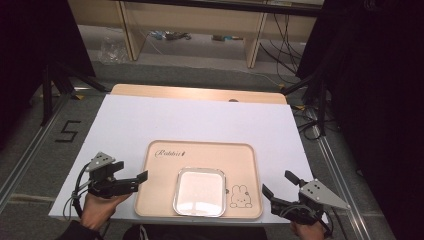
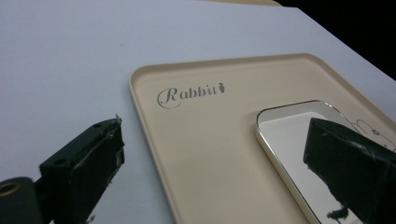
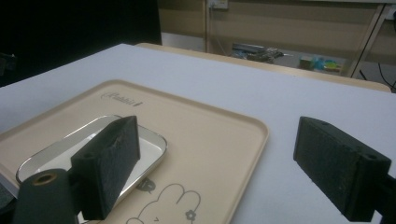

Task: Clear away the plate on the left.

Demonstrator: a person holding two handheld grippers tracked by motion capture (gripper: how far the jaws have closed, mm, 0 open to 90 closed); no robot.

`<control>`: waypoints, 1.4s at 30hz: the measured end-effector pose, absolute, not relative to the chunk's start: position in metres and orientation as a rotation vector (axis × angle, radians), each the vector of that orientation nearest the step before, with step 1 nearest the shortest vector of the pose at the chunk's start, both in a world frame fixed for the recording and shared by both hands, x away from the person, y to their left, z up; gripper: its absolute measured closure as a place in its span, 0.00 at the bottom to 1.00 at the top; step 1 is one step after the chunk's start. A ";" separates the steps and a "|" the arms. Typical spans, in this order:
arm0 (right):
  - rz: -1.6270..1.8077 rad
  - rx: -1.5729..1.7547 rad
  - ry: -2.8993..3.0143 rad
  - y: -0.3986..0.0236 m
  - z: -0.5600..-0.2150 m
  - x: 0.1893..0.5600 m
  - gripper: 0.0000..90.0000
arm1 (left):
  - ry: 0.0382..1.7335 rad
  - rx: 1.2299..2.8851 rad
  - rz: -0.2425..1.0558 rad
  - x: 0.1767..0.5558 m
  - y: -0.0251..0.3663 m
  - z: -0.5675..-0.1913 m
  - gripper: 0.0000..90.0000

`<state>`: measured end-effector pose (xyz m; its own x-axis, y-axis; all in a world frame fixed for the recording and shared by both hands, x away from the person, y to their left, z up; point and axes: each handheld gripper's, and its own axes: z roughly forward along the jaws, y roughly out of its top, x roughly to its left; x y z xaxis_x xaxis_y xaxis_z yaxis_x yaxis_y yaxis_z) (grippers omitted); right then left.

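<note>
A beige tray [image 1: 200, 157] lettered "Rabbit", with a rabbit drawing [image 1: 241, 196] at its front right, lies at the near edge of the white table top. A shiny square plate [image 1: 200, 192] rests on the tray's front middle with nothing on it. My left gripper [image 1: 132, 171] hovers just off the tray's left rim, open and holding nothing. In the left gripper view its jaws frame the tray [image 2: 210, 140] and the plate [image 2: 285, 135]. My right gripper [image 1: 276, 181] is by the tray's front right corner, open with nothing between its jaws [image 3: 217, 128].
The white sheet [image 1: 200, 117] covers most of a wooden table whose far edge [image 1: 200, 92] shows. Tripod legs [image 1: 50, 85] and a taped "5" [image 1: 67, 131] are on the floor at the left. Shelving and cables [image 1: 280, 30] lie beyond the table.
</note>
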<state>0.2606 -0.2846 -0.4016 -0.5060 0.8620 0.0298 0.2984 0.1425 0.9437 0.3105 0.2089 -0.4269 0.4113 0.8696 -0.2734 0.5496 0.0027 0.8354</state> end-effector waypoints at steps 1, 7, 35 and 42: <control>1.366 1.108 1.888 -0.285 -0.402 0.261 0.17 | 1.260 1.664 0.402 0.309 0.210 -0.426 0.05; 1.369 1.116 1.892 -0.284 -0.402 0.260 0.17 | 1.264 1.638 0.433 0.300 0.215 -0.425 0.05; 1.366 1.120 1.896 -0.284 -0.401 0.260 0.17 | 1.199 1.614 0.532 0.265 0.217 -0.420 0.07; 1.366 1.111 1.891 -0.284 -0.402 0.261 0.17 | 1.194 1.627 0.525 0.264 0.216 -0.420 0.07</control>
<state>0.2607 -0.2837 -0.4018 -0.5069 0.8613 0.0330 0.3017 0.1415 0.9428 0.2644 0.2160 -0.4200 0.4160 0.8858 -0.2058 0.4478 -0.0026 0.8941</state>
